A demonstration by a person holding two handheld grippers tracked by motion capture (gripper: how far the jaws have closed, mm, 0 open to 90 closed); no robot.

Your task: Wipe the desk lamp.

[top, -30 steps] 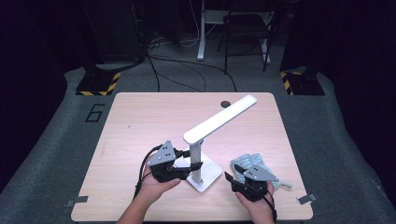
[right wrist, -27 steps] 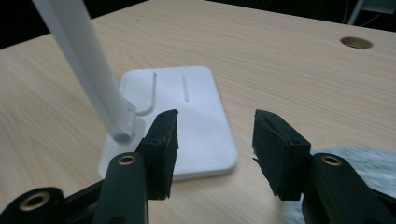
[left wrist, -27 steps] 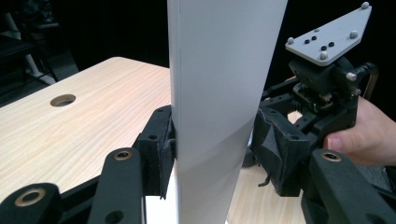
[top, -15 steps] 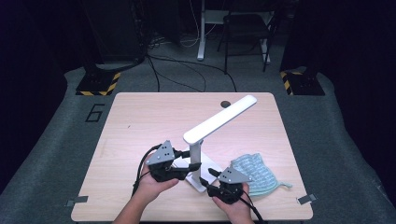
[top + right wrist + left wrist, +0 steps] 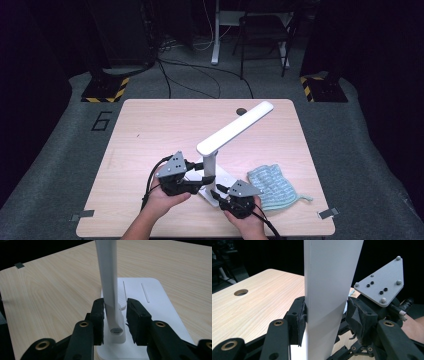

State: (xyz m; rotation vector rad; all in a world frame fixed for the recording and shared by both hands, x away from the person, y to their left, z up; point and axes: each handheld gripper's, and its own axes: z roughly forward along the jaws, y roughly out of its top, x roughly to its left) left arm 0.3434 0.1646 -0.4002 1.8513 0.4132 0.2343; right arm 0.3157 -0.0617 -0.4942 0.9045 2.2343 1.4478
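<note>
A white desk lamp stands on the wooden table (image 5: 150, 130), with its long head (image 5: 235, 127) slanting up to the right. My left gripper (image 5: 200, 175) is shut on the upright post (image 5: 329, 277), a pad pressed on each side. My right gripper (image 5: 220, 192) comes in from the near side, low at the lamp's foot. Its jaws have just been closing and straddle the post's hinge end (image 5: 113, 322) above the flat base (image 5: 150, 305). The left pad (image 5: 98, 312) lies against the post, and a small gap shows at the right pad.
A pale blue knitted cloth (image 5: 272, 186) lies flat to the right of the lamp base, near the front edge. A round cable hole (image 5: 241, 111) sits at the table's far edge. Chairs and cables stand on the dark floor beyond.
My right gripper has moved left from over the cloth to the lamp's foot, leaving the cloth on the table, and its jaws have narrowed around the post. The left gripper has kept still.
</note>
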